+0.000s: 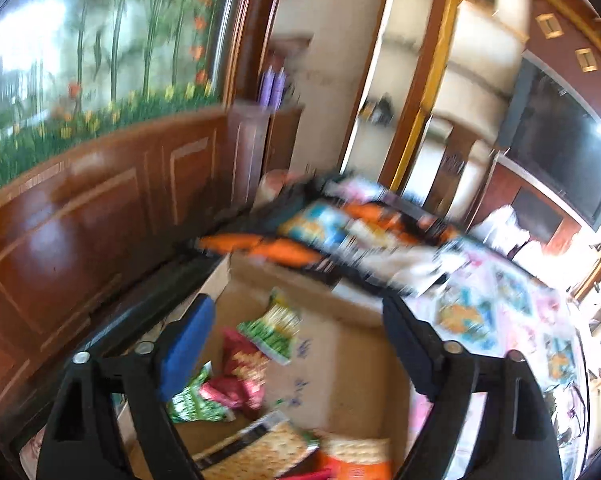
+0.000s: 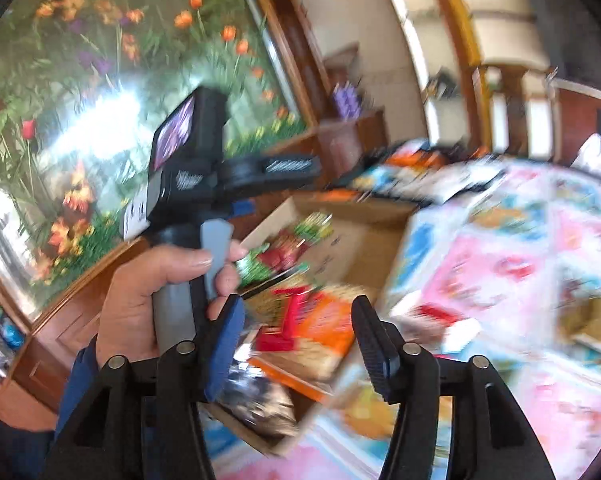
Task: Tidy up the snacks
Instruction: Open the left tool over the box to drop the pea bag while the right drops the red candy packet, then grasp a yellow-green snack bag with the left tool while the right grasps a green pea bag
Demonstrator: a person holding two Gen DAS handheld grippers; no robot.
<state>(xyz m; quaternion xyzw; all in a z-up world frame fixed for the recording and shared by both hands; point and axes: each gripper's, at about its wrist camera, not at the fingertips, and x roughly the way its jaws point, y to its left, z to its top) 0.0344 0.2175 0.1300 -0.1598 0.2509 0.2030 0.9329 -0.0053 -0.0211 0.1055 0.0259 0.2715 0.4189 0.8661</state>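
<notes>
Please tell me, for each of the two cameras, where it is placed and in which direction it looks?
Left wrist: on the left gripper, facing down-forward into the cardboard box; only its own open jaws show.
Right wrist: on the right gripper, facing the box from its other side; the left hand holding the other gripper shows.
Shared: box, snack packets, patterned cloth.

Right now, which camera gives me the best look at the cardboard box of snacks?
The left wrist view: the cardboard box lies open below the left gripper, its floor and packets fairly sharp. The right wrist view shows the same box, blurred and partly hidden behind the right gripper.
</notes>
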